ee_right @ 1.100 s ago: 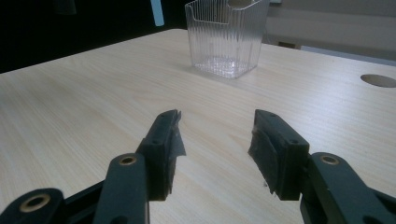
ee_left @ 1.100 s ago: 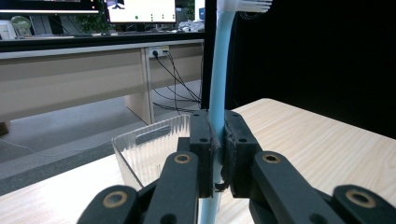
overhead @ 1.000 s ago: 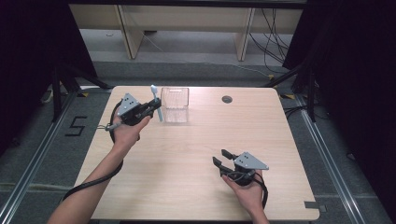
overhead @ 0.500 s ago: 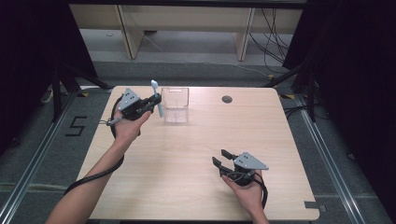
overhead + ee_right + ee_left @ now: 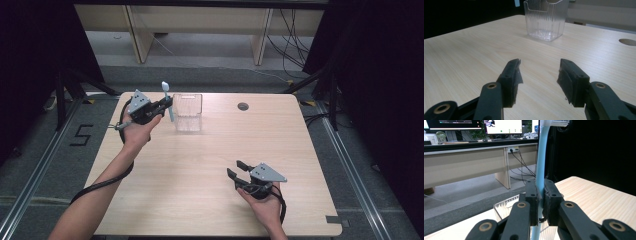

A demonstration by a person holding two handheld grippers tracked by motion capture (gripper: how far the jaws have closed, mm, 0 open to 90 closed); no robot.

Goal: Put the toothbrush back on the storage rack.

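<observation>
It was an office-like lab: monitors [image 5: 502, 126] lined a desk [image 5: 474, 146] beyond the fingers [image 5: 531, 200], cables [image 5: 522, 168] trailing underneath.

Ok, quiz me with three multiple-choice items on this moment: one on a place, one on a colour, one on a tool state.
1. Where is the clear container?
A. far half of the table, by the left tool
B. near right corner
C. on the floor

2. What colour is the toothbrush handle?
A. red
B. light blue
C. black

3. How is the right tool?
A. shut on the toothbrush
B. shut, holding nothing
C. open, holding nothing

Answers: 1 A, the high view shows it beside the left tool. 2 B, pale blue between the jaws in the left gripper view. 3 C, the right gripper view shows bare table between its spread jaws.
</observation>
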